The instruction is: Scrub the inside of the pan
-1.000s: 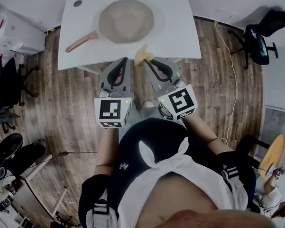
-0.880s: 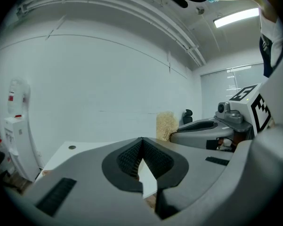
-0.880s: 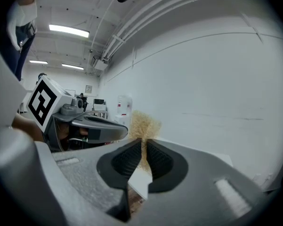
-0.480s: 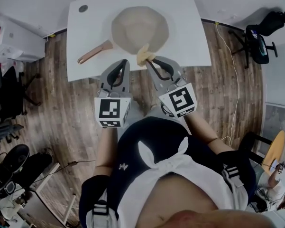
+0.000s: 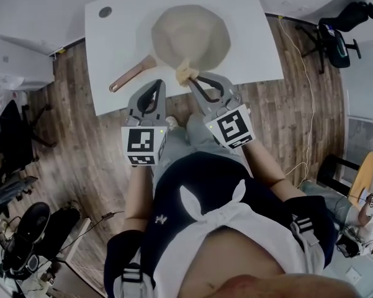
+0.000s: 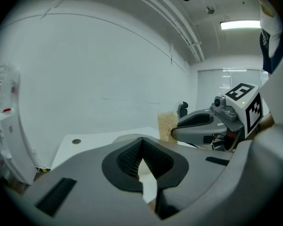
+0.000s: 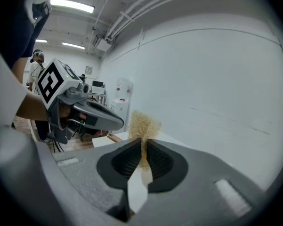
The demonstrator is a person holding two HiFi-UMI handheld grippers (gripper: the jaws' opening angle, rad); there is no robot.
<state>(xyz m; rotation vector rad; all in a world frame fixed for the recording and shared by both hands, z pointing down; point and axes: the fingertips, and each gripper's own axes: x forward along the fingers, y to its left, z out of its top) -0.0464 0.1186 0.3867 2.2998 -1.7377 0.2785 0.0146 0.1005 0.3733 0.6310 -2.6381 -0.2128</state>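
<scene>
Bright, even, ceiling strips [image 7: 70, 4]; fisheye warp w/ dark corners.

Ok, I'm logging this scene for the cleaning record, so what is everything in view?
table: one, white, ahead of the person
pan: one, beige inside with a copper-toned handle, on the table
scrub pad: one, tan, by the pan's near rim
round disc: one, dark, far left corner of the table
office chair: one, black, right of the table
cabinet: one, white, left of the table
floor: brown wood planks
left gripper: grey, fingers shut on nothing, at the table's near edge
right gripper: grey, fingers shut on the scrub pad
</scene>
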